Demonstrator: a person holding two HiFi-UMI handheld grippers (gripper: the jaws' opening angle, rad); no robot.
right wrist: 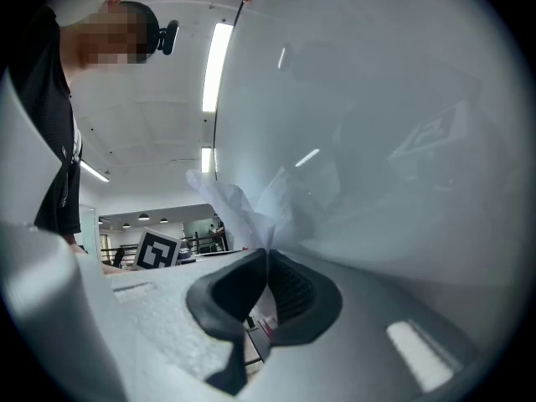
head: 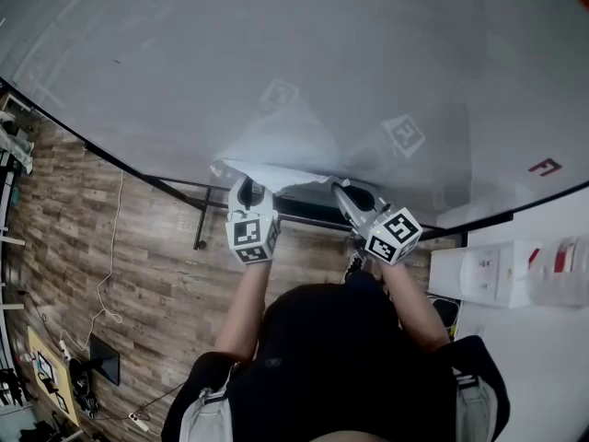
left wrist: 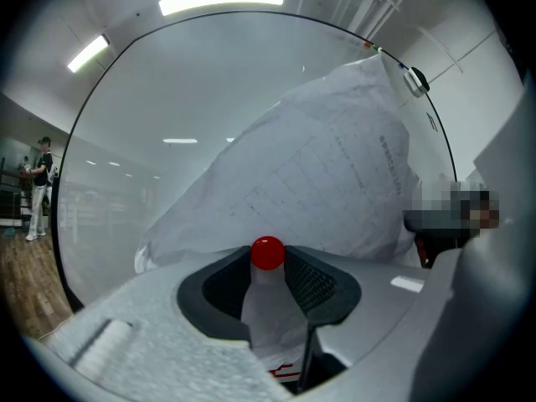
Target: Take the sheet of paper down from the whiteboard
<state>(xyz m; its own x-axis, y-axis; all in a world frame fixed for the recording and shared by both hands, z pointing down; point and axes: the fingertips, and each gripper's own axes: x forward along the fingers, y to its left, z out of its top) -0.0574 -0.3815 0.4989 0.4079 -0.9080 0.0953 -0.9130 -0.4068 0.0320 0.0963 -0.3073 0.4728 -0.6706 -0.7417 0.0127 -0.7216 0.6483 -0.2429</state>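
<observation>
The white sheet of paper (head: 281, 144) hangs crumpled off the whiteboard (head: 276, 44), its lower edge held between both grippers. My left gripper (head: 247, 191) grips the sheet's left part. In the left gripper view the paper (left wrist: 335, 174) bulges ahead, and a strip of it runs down between the jaws of the left gripper (left wrist: 268, 276). A round red magnet (left wrist: 267, 253) sits at the tips. My right gripper (head: 342, 190) is shut on the sheet's right edge. In the right gripper view the right gripper (right wrist: 266, 262) pinches a thin fold of the paper (right wrist: 243, 208).
The whiteboard's dark stand (head: 198, 221) rests on a wood floor (head: 138, 274) with cables at lower left. A white counter (head: 515, 274) stands at the right. The left gripper's marker cube (right wrist: 157, 249) shows in the right gripper view. A person (left wrist: 38, 187) stands far off.
</observation>
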